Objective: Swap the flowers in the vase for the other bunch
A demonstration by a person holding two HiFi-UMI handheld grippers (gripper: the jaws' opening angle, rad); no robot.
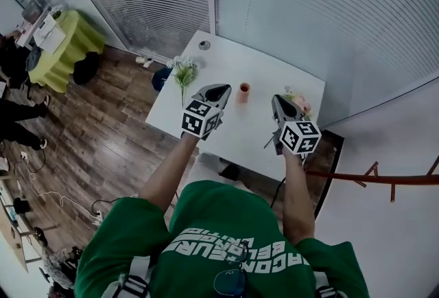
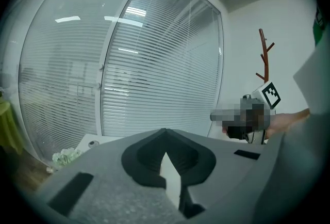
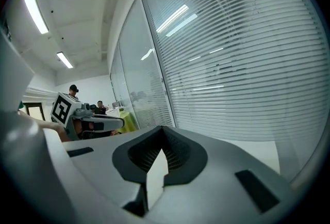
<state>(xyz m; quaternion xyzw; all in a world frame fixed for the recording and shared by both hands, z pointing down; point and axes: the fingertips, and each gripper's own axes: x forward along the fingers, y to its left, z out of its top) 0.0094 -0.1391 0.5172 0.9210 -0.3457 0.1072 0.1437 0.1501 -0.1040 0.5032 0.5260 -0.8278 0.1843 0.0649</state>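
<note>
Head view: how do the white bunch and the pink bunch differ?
The white bunch has green leaves and lies at the left edge of the table, fully visible; the pink bunch lies at the right, partly behind the right gripper. Both lie outside the vase.

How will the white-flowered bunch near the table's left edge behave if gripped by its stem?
Probably light: the white bunch is small beside the table. Its thin green stem looks bendy, so the head may droop or swing. It seems to lie flat, so a nudge would likely slide it, not tip it.
</note>
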